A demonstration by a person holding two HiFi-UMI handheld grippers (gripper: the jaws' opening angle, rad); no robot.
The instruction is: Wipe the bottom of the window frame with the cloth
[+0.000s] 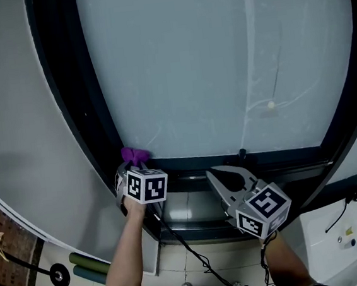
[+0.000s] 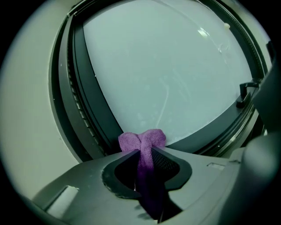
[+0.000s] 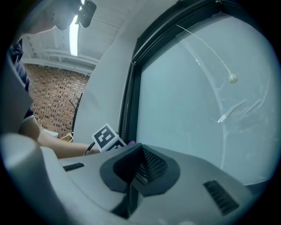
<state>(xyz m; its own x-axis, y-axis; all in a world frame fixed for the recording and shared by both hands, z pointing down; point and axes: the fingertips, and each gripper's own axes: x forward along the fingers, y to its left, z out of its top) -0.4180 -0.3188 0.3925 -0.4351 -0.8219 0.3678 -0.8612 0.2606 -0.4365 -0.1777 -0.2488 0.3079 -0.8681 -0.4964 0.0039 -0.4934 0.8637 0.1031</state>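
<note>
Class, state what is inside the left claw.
The left claw is shut on a purple cloth, whose bunched end pokes out against the lower corner of the window frame. The frame directly behind the cloth is covered.

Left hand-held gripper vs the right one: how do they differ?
The left hand-held gripper is shut on the purple cloth; the right hand-held gripper is shut on nothing. Left sits at the window frame's bottom-left corner; right is further along its bottom. Both point at the glass.
</note>
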